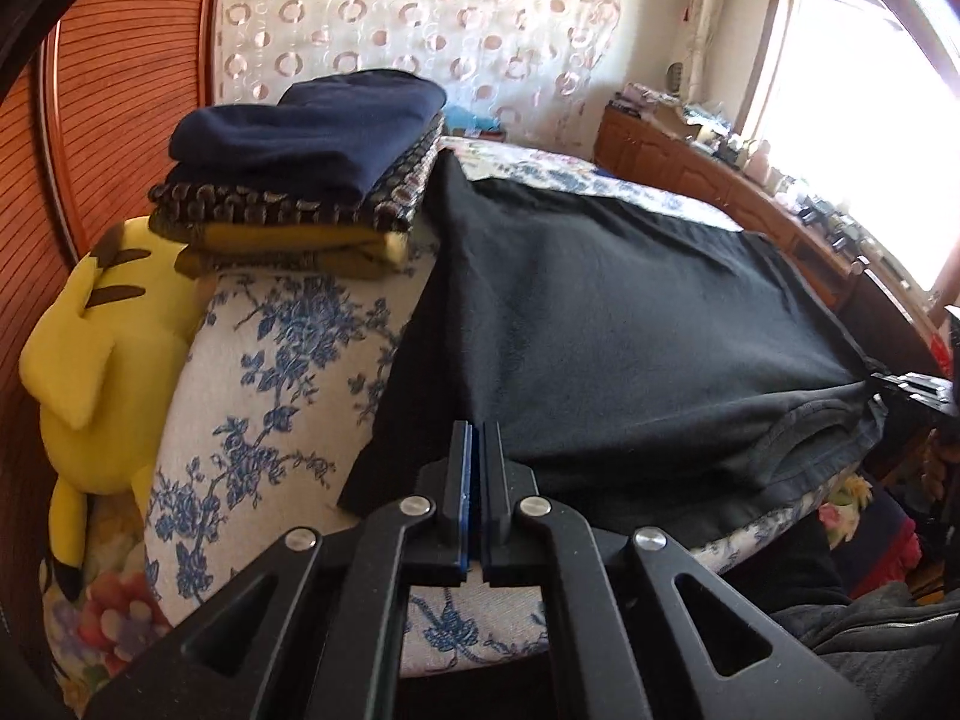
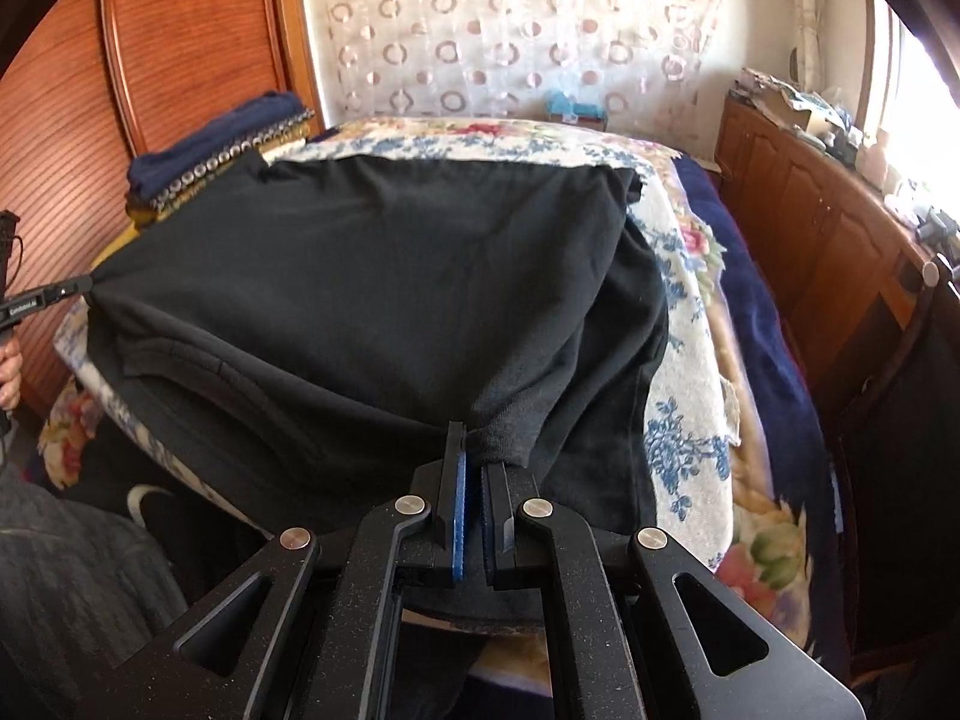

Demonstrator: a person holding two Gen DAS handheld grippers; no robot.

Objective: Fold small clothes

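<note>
Pinching the near edge of a black garment (image 1: 630,324), the left gripper (image 1: 478,438) has its blue-padded jaws pressed together on the cloth at the garment's left front corner. In the right wrist view the right gripper (image 2: 474,450) is likewise closed, its jaws clamped on a ribbed cuff or hem of the same garment at the near right. Between the two grips the cloth is drawn up into a low ridge, with a folded layer and a collar-like seam showing beneath along the near edge.

No container is in view. What comes closest is a stack of folded clothes (image 1: 306,168) at the far left corner of the bed (image 1: 282,372): a navy piece on top, a dark patterned one under it, and yellow at the bottom. The black garment's far left corner lies just beside this stack.

A cover with blue flowers on white lies over the bed, with a brighter floral blanket showing at its edges. A yellow plush toy (image 1: 90,354) leans against the bed's left side, next to a reddish wooden panel (image 1: 120,60). Behind the bed hangs a pale curtain with ring patterns (image 2: 510,42). Along the right side runs a wooden cabinet (image 2: 810,210) crowded with small items beneath a bright window (image 1: 870,108).
</note>
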